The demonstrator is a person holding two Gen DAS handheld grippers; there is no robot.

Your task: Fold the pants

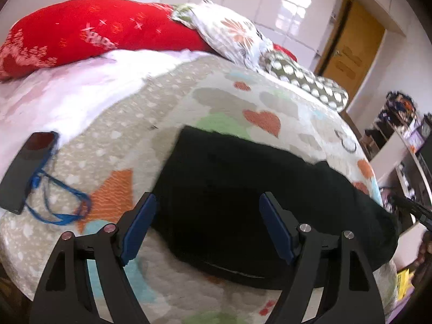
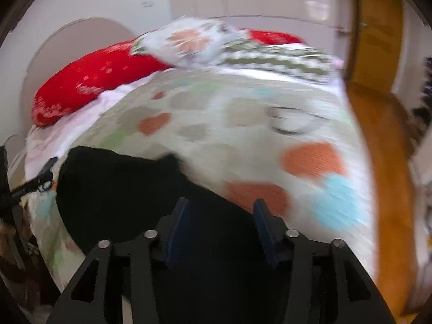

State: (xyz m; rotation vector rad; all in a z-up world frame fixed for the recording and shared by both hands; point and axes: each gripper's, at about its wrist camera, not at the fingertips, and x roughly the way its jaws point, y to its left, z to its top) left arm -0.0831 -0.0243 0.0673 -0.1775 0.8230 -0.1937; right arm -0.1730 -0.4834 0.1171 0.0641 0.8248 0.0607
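Nearest me, my left claw (image 1: pixel 208 226) hangs released, fingers wide apart, over the near left edge of the black pants (image 1: pixel 243 194). My right claw (image 2: pixel 220 226) is likewise spread and holding nothing, above the dark cloth at its near right end; that view is blurred. The pants lie in a compact, bundled slab on the patterned bedspread (image 1: pixel 151 102), so I judge one fold done and the claws between grips. Next I need to pinch an edge with each claw and carry it over evenly. Left, a phone (image 1: pixel 27 167) with a blue cord (image 1: pixel 59 202) sits clear. Farthest, a red pillow (image 1: pixel 94 32).
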